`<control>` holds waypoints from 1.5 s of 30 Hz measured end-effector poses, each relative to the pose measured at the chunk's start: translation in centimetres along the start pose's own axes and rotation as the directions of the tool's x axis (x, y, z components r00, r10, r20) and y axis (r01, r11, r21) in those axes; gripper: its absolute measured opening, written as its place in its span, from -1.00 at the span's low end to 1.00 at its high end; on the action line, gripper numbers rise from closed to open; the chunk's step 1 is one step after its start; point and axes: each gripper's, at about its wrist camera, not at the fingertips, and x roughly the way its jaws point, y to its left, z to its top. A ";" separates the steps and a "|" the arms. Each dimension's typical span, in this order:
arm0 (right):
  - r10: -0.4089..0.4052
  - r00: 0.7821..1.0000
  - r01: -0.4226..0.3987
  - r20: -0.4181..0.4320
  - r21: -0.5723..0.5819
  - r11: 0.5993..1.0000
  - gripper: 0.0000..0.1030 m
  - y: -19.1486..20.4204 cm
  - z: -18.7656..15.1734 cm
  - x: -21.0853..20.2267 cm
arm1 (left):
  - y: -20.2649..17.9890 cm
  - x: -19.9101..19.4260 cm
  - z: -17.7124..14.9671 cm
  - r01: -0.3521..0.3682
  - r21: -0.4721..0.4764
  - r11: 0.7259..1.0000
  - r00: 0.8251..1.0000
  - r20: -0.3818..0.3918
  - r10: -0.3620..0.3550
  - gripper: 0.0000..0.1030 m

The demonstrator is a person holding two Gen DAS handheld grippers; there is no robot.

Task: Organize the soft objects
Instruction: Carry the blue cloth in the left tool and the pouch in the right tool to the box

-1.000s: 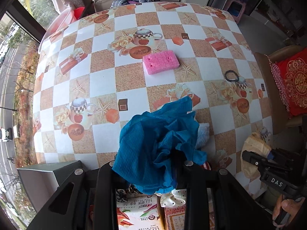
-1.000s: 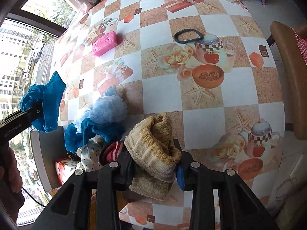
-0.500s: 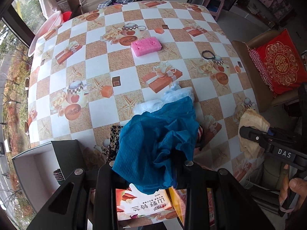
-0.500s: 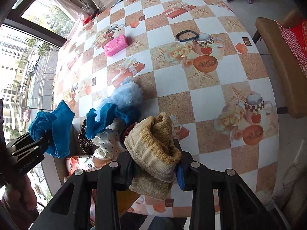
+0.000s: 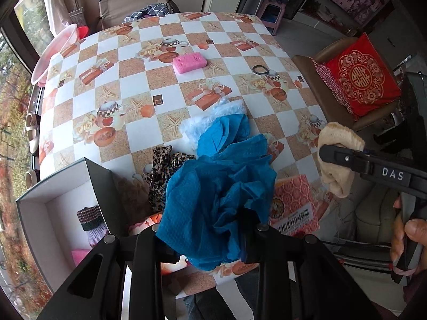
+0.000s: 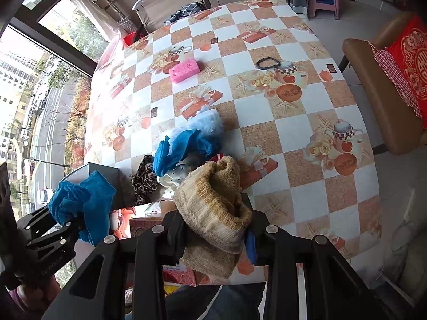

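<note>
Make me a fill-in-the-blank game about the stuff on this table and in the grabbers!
1. The left gripper is shut on a crumpled cloth that is ____ in colour.
2. The right gripper is shut on a knitted ____ sock.
3. The sponge lying alone on the tablecloth is ____.
4. The black hair tie lies beside a printed ____.

Missing words: blue; beige; pink; teapot

Far half of the table [image 5: 165, 93] is mostly open to us: only the pink sponge [image 5: 189, 62] and black hair band [image 5: 261, 70], well apart. Near edge is blocked by the soft pile [image 6: 184, 146] and printed cartons [image 5: 293, 202]. Open box [image 5: 57, 213] sits left of the pile, with room inside beside the knit item [image 5: 92, 221].
</note>
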 end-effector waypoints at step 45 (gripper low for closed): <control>-0.023 0.994 -0.031 -0.108 -0.475 0.880 -0.29 22.8 -5.3 2.7 | 13.7 -6.8 -9.9 0.030 -0.307 0.951 0.987 0.160 0.021 -0.36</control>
